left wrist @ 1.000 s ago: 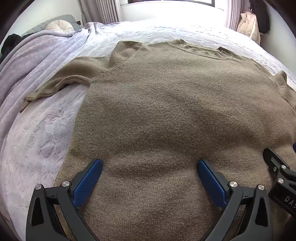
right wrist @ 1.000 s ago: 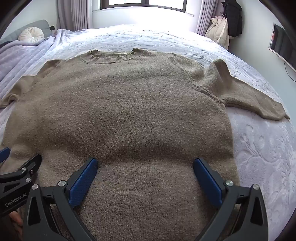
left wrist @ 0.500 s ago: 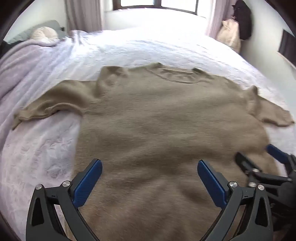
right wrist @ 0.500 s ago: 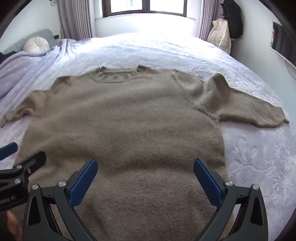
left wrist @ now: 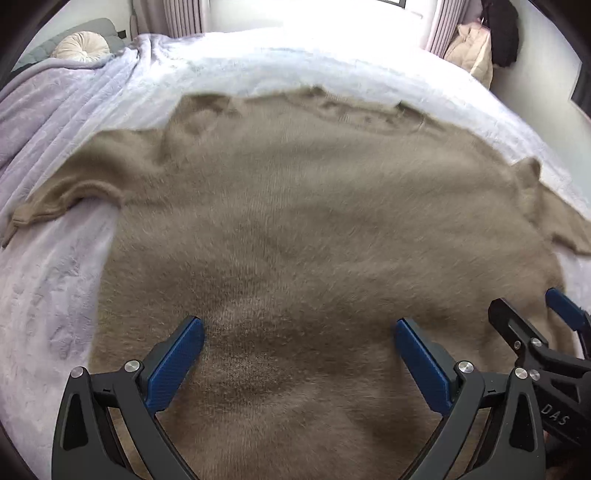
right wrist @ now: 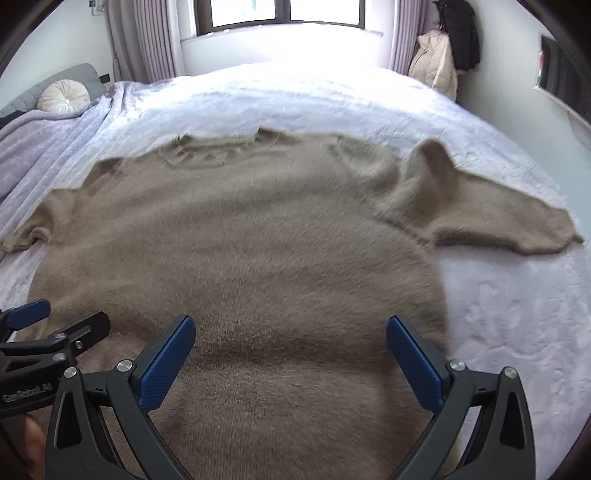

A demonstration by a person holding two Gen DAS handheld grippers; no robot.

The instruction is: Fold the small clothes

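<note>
A fuzzy tan sweater point(left wrist: 314, 229) point(right wrist: 251, 258) lies flat on the bed, collar at the far side, both sleeves spread outward. My left gripper point(left wrist: 299, 332) hangs open above the lower middle of the sweater, blue pads wide apart with nothing between them. My right gripper point(right wrist: 290, 330) is likewise open over the lower part, closer to the sweater's right edge. Each gripper shows in the other's view: the right gripper point(left wrist: 535, 325) at the right border, the left gripper point(right wrist: 48, 325) at the left border. The sweater's hem is hidden below both views.
The bed carries a white textured cover point(right wrist: 498, 314) and a lilac blanket point(left wrist: 55, 110) along the left. A round cream cushion point(right wrist: 62, 96) sits at the headboard. Coats point(right wrist: 448, 55) hang by the curtains, far right. A window point(right wrist: 280, 13) is behind the bed.
Both grippers have pulled back and risen from the sweater, so more of it and the bed shows. Both stay open. The sweater has not moved.
</note>
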